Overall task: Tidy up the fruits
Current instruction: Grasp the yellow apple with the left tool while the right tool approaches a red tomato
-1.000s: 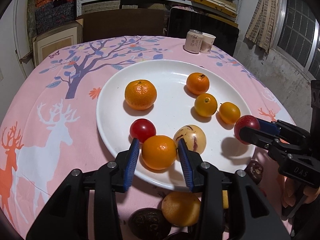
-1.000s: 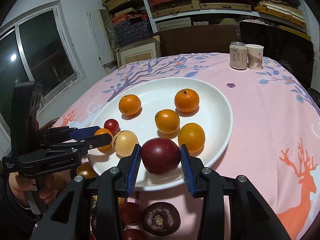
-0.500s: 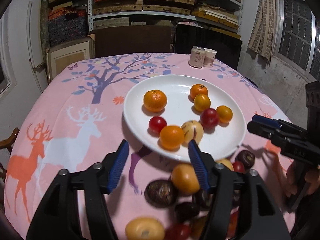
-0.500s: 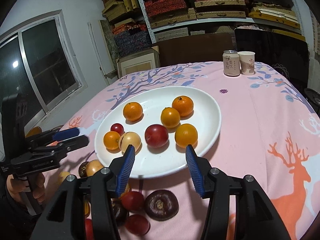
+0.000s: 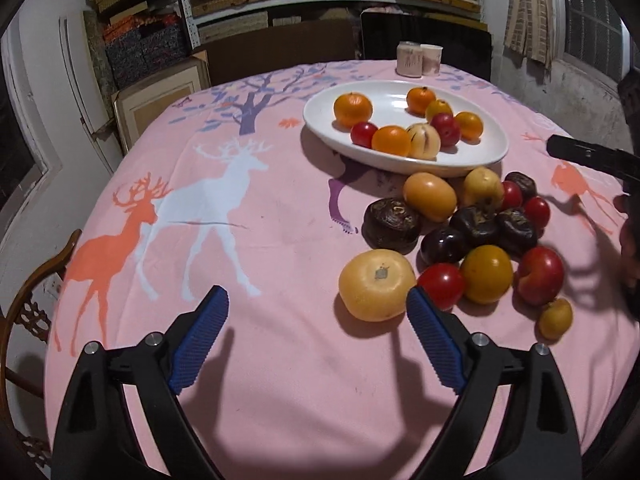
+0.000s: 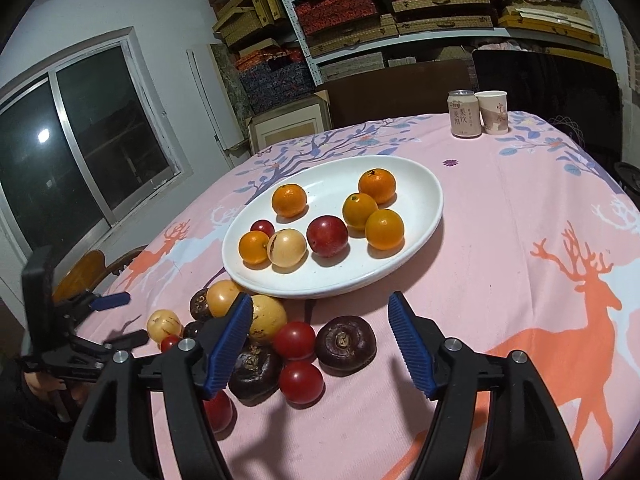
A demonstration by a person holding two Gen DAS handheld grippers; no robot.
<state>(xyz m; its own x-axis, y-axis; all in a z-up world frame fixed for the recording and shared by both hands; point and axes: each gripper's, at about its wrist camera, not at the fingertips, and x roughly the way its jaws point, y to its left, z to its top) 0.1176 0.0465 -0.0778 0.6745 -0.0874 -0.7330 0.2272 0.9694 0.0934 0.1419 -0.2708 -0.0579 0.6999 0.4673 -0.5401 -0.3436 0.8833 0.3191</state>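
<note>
A white oval plate (image 5: pixel 472 160) (image 6: pixel 424 196) holds several fruits: oranges, a red plum (image 6: pixel 327 236), a pale striped fruit (image 5: pixel 423 141) and a small red fruit. In front of it a pile of loose fruit (image 5: pixel 476 232) (image 6: pixel 296 340) lies on the pink tablecloth. My left gripper (image 5: pixel 316 320) is empty, its jaws still opening over bare cloth; a big yellow fruit (image 5: pixel 377 284) sits just beyond its right finger. My right gripper (image 6: pixel 320 328) is empty too, jaws opening, above a dark purple fruit (image 6: pixel 345 345) and red tomatoes.
A drink can (image 6: pixel 464 114) and a paper cup (image 6: pixel 493 112) stand at the table's far edge. A wooden chair (image 5: pixel 36 288) is at the left edge. Shelves with boxes fill the back wall. A person's hand holds the left gripper's handle (image 6: pixel 52 340).
Both grippers let go of their fruit on the plate, an orange from the left and a red plum from the right, then pulled back toward the near edge with jaws widening.
</note>
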